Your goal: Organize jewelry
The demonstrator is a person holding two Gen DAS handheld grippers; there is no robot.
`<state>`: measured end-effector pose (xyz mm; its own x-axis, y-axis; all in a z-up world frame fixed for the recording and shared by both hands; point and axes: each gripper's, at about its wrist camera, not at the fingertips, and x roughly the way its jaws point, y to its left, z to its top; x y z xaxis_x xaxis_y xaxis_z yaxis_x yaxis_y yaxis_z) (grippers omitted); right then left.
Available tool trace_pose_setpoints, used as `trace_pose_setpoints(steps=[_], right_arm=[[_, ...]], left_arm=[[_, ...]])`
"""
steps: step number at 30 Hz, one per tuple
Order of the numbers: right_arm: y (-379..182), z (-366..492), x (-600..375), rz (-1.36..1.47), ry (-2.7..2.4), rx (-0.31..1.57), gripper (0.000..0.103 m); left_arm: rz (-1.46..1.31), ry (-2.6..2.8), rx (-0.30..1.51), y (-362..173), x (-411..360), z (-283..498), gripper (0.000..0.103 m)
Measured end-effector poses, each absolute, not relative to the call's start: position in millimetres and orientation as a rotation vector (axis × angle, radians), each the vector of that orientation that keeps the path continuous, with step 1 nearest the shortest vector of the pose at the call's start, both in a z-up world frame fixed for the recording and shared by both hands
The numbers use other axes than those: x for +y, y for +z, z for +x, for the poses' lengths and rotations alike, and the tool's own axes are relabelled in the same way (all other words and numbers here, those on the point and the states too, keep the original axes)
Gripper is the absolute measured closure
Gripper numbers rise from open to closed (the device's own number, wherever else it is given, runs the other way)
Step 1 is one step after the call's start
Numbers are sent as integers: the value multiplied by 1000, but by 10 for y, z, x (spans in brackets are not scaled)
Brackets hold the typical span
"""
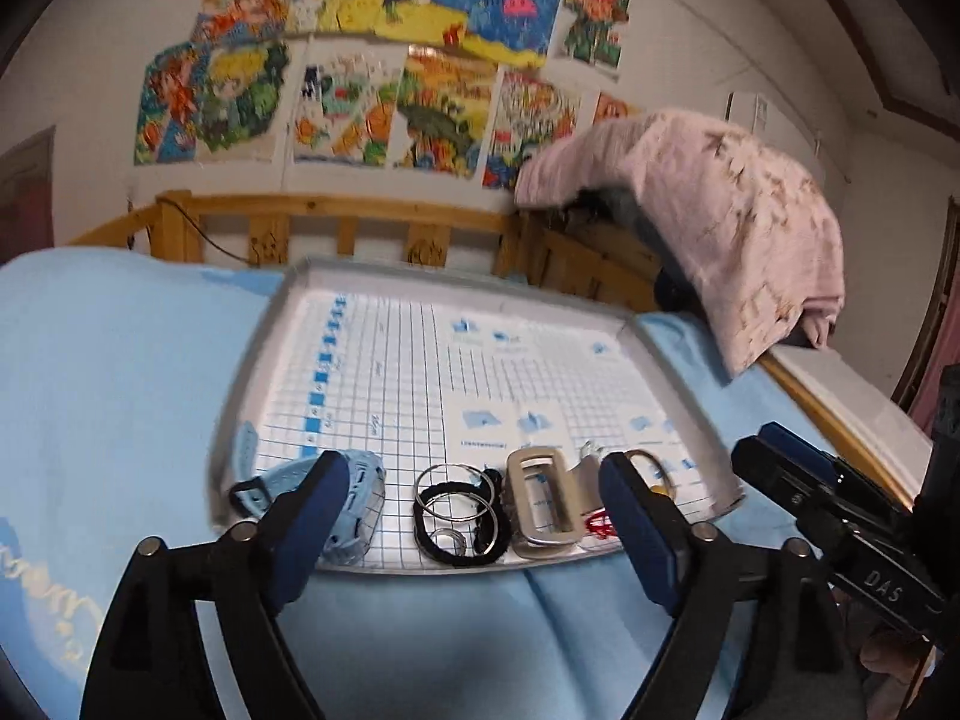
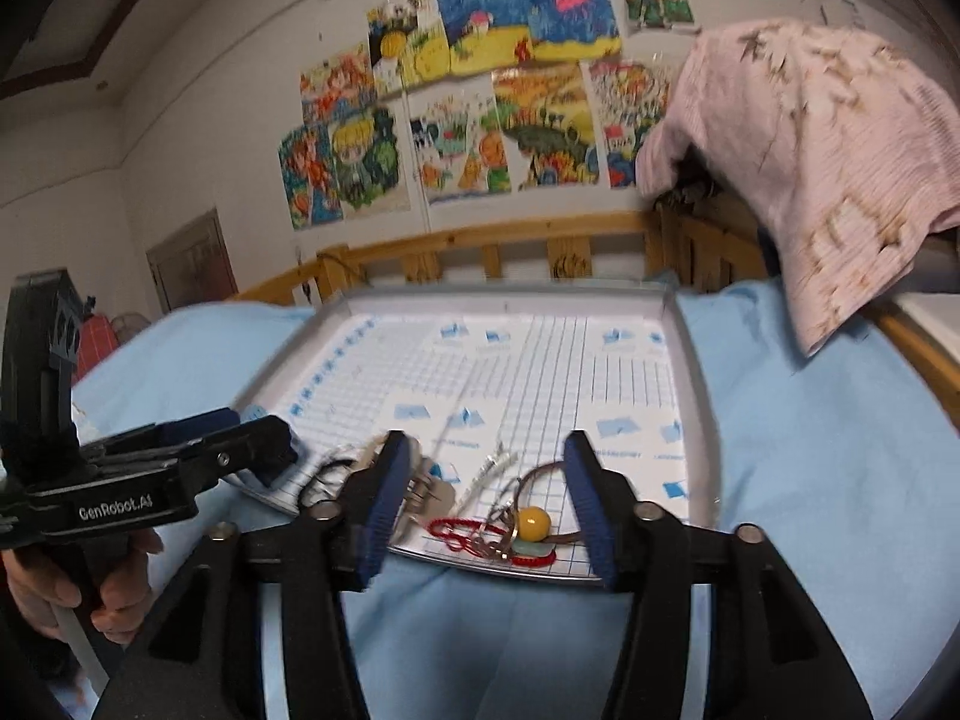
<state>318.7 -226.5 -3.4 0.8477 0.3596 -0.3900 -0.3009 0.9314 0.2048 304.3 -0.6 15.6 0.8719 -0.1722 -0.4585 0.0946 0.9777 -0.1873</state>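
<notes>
Blue bedding [image 1: 120,360] is sagging under my tray [image 1: 252,372]; both tongs, left gripper [image 1: 480,531] and right gripper [image 2: 480,495], are gaping empty (nothing pinched); tangled hoops [image 1: 459,492] and beaded cord [image 2: 531,525] are risking snagging together.

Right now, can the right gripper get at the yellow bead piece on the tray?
Probably yes. The right gripper is open and empty, and the yellow bead lies at the tray's near edge between the fingers, nothing over it. Red cord tangled beside it could come along.

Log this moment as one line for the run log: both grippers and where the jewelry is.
left gripper: jaws open, empty | right gripper: jaws open, empty | jewelry: on tray near edge | silver buckle, yellow bead: untouched
</notes>
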Motion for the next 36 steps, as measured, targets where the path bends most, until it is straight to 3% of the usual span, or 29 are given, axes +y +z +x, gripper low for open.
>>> trace_pose_setpoints(steps=[5,10,12,18,36], right_arm=[[196,2740,-2346,152,350,354,40],[395,2290,-2393,165,357,283,31],[476,2085,-2423,177,364,249,19],[606,1528,-2450,181,383,173,9],[399,622,-2520,148,368,146,8]], left_arm=[[-170,-109,390,383,76,2571,1],[-158,-73,326,553,130,2121,0],[-147,-54,305,607,144,1922,0],[-125,-30,258,689,154,1407,0],[-61,7,235,557,48,600,0]])
